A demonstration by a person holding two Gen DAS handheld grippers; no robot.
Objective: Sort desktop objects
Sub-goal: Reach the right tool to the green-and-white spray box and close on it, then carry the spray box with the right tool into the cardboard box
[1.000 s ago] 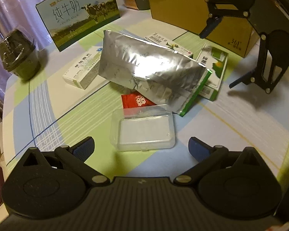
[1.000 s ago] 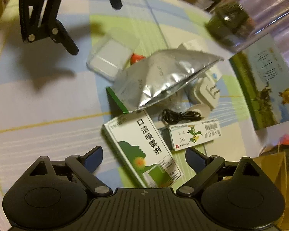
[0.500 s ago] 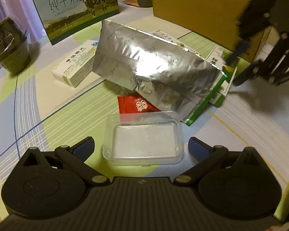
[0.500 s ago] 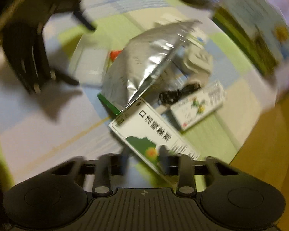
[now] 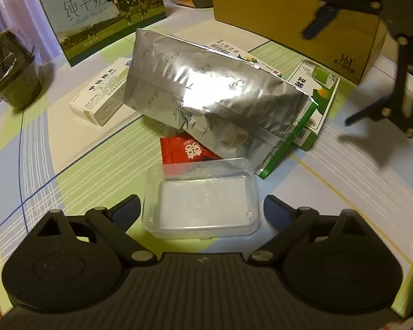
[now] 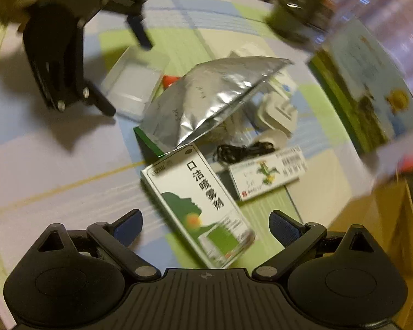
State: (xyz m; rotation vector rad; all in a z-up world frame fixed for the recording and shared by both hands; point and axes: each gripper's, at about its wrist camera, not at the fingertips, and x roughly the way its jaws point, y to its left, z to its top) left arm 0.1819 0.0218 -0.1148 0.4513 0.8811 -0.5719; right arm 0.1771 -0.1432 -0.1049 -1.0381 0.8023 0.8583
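A clear plastic box (image 5: 201, 200) lies on the checked tablecloth between the spread fingers of my left gripper (image 5: 201, 210), which is open and not touching it. Behind the box lie a red sachet (image 5: 183, 151) and a silver foil bag (image 5: 212, 93). In the right wrist view a green-and-white spray box (image 6: 195, 200) lies with its near end between the fingers of my open right gripper (image 6: 206, 225). The left gripper (image 6: 122, 70) shows there at the upper left, over the clear box (image 6: 132, 82). The right gripper (image 5: 341, 71) hangs open at the far right of the left wrist view.
A white medicine box (image 5: 102, 96), a milk carton (image 5: 104, 8), a dark cup (image 5: 11, 68) and a cardboard box (image 5: 289, 13) ring the pile. A black cable (image 6: 242, 151), a white plug (image 6: 278, 112) and a small medicine box (image 6: 267, 176) lie past the spray box.
My left gripper has moved forward, so the clear box now sits between its fingers. My right gripper has swung closer over the spray box; its fingers looked narrower half a second ago and now stand wide.
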